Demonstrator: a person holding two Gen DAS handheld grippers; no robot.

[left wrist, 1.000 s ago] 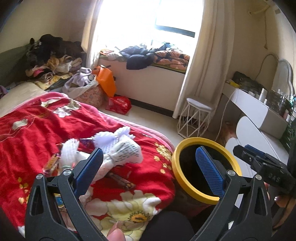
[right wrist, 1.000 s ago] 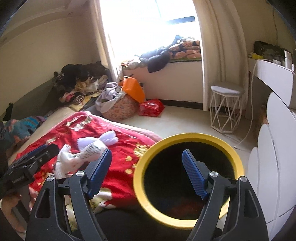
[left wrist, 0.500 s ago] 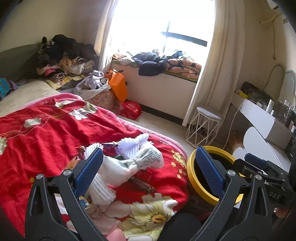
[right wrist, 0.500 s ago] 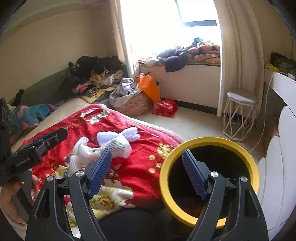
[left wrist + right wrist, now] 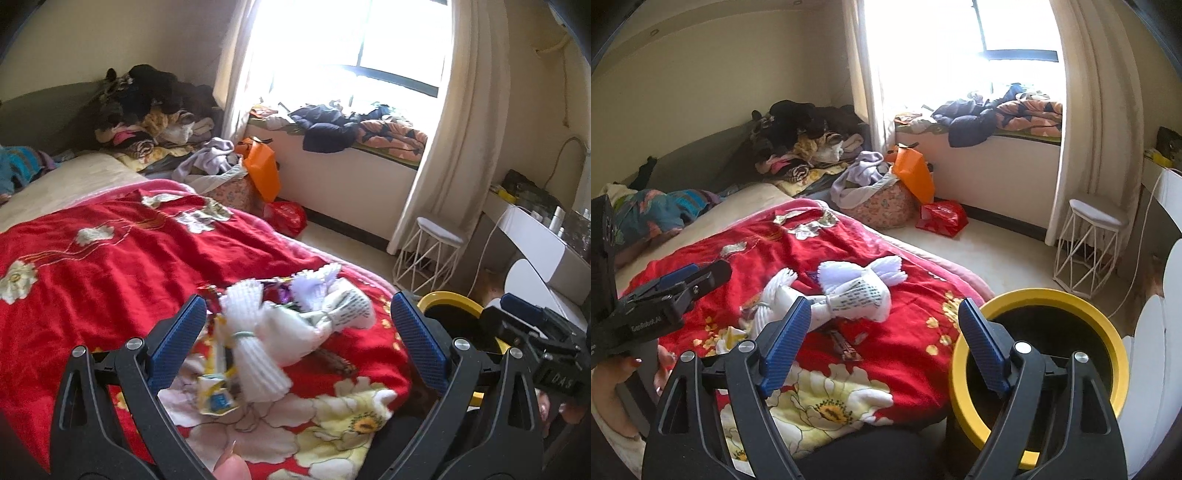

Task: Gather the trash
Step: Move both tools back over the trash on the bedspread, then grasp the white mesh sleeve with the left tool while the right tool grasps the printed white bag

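Observation:
A bundle of white foam-net wrappers (image 5: 295, 325) lies on the red flowered blanket (image 5: 110, 258) near the bed's corner. Around it are a yellow snack wrapper (image 5: 216, 395), a purple wrapper (image 5: 280, 291) and a brown bar wrapper (image 5: 846, 347). My left gripper (image 5: 298, 314) is open and points at the bundle from short of it, with nothing between its fingers. My right gripper (image 5: 884, 321) hovers between the bed corner and the yellow-rimmed black bin (image 5: 1100, 325); its jaws are opening and hold nothing. The white bundle (image 5: 849, 295) lies ahead of it.
The bin stands on the floor by the bed's corner, beside white furniture (image 5: 1156, 350). A white wire stool (image 5: 1089, 243), a red bag (image 5: 942, 218), an orange bag (image 5: 914, 173) and a cloth basket (image 5: 879, 206) are on the floor by the window. Clothes are piled behind the bed.
Both grippers have moved left from over the bin toward the bed. The bin has slid to the right of both views and the wrapper bundle now sits ahead of the left gripper.

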